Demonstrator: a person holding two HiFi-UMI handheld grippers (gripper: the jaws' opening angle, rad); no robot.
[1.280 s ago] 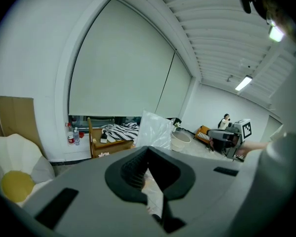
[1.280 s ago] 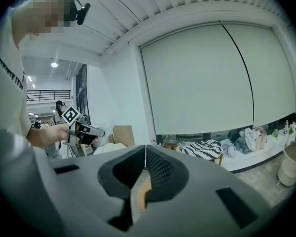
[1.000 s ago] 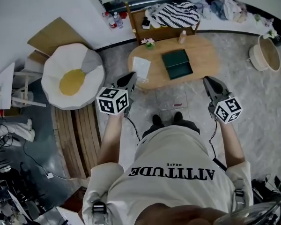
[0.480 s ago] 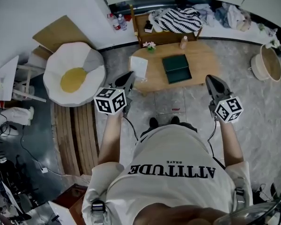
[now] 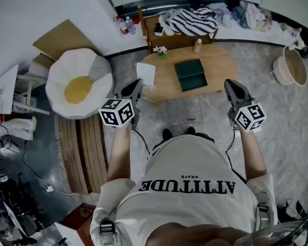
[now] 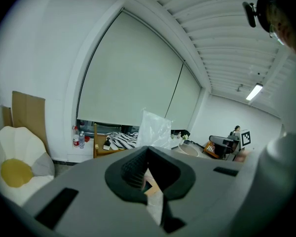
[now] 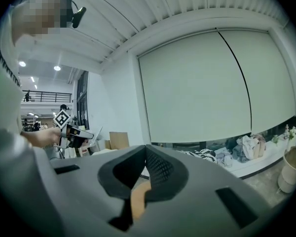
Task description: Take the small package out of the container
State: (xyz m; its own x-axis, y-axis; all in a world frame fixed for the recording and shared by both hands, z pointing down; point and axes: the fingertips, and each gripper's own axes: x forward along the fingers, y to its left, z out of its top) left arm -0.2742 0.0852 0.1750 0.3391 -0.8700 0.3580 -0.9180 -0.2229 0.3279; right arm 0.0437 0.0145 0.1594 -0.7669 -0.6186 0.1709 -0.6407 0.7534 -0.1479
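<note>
**Small package held clear of the container**

The left claw (image 5: pixel 137 84) is clamped on the small package (image 5: pixel 145 75), a clear plastic bag that stands up from its closed jaws. In the head view the bag overlaps the left end of the oval wooden bench (image 5: pixel 223 65). The dark green container (image 5: pixel 190 75) lies on the bench, apart from the package. The right claw (image 5: pixel 230 84) is closed, with nothing between its jaws.

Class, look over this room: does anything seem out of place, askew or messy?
Only the clutter at the back: a striped cloth lies crumpled over the wooden rack, and clothes are heaped loosely along the ledge. On the table, the green container sits flat, nothing spilled.
</note>
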